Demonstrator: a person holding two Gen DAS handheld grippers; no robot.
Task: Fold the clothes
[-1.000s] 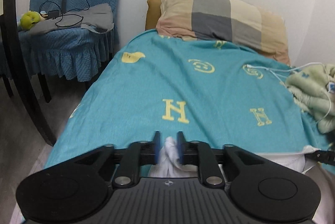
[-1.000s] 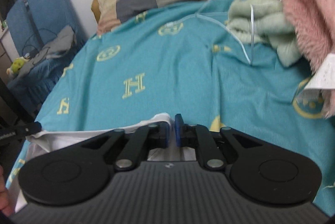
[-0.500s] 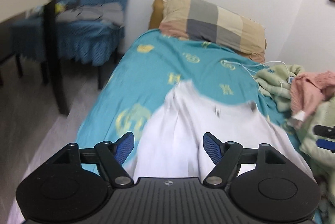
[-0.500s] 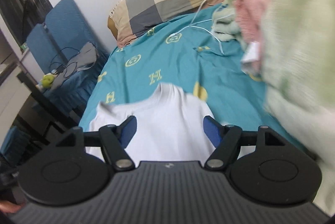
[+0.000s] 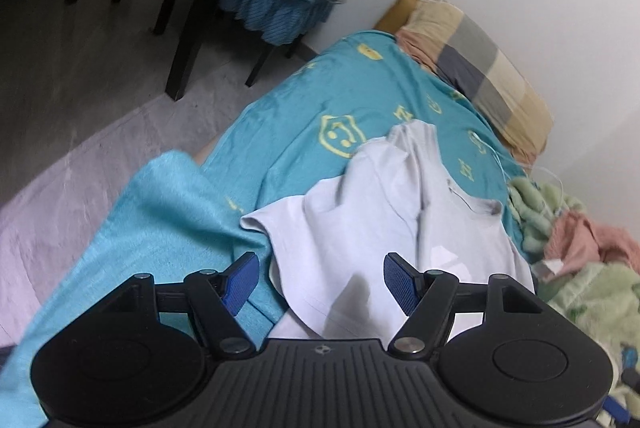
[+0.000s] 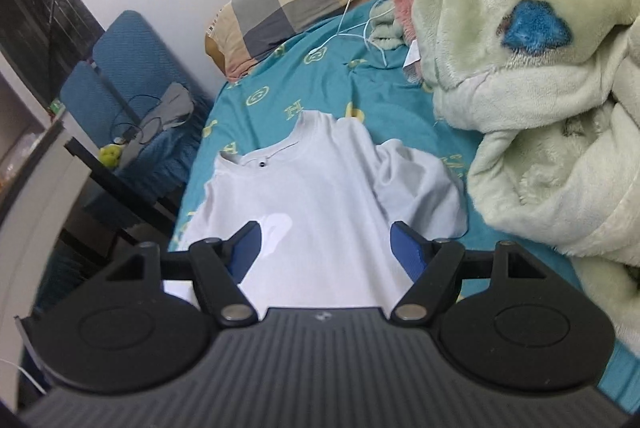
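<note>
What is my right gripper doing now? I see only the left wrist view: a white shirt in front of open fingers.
Observer: The right gripper is open and holds nothing. The white shirt lies on the bed in front of it.
Operator: How does the sleeve on the blanket side lie?
Observer: That sleeve is bunched, not spread flat. It lies beside the green blanket, with a strip of teal sheet between them.
Operator: Where does the collar point?
Observer: The collar points toward the checked pillow, and a small dark dot shows inside the neck.
</note>
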